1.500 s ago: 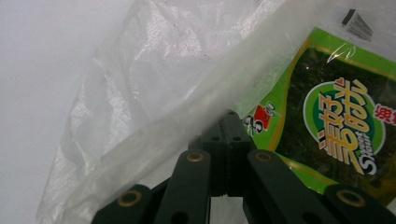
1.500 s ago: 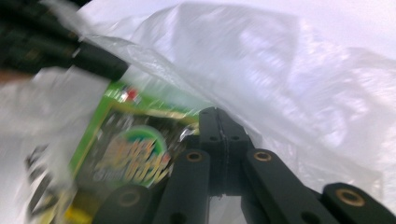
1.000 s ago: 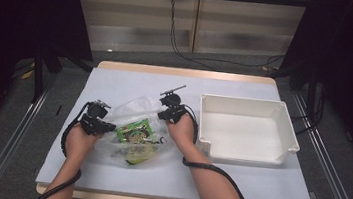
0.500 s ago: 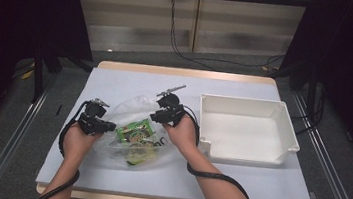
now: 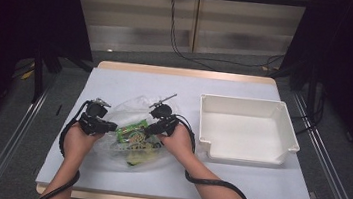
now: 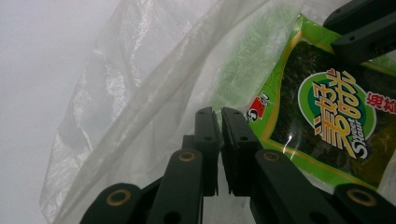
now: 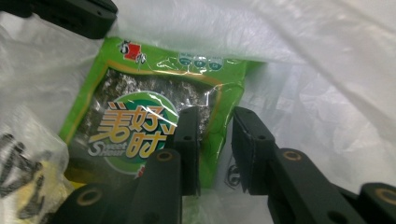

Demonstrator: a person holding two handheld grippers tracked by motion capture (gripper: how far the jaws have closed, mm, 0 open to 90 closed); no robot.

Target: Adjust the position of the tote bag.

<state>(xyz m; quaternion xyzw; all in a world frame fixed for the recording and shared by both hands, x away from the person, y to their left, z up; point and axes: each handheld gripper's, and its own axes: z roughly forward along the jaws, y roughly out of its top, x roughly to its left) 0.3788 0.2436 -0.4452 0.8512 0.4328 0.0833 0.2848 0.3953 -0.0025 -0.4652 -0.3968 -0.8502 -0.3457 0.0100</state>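
Clear crinkled plastic bag (image 5: 134,125), mid-tabletop: left gripper (image 6: 219,140) jaws nearly together, pinching a fold of its film. Right gripper (image 7: 215,140) jaws slightly apart, having just been closing, the edge of a green seaweed snack packet (image 7: 140,126) between them inside the bag. White rectangular plastic bin (image 5: 245,132) stands right, on the pale grey tabletop (image 5: 265,185).

A pale counter (image 5: 116,80) with a wooden edge stands on grey floor (image 5: 134,57), black curtains (image 5: 18,11) darkening the upper left and upper right, beige wall panels (image 5: 233,25) and hanging cables (image 5: 179,34) at top centre.
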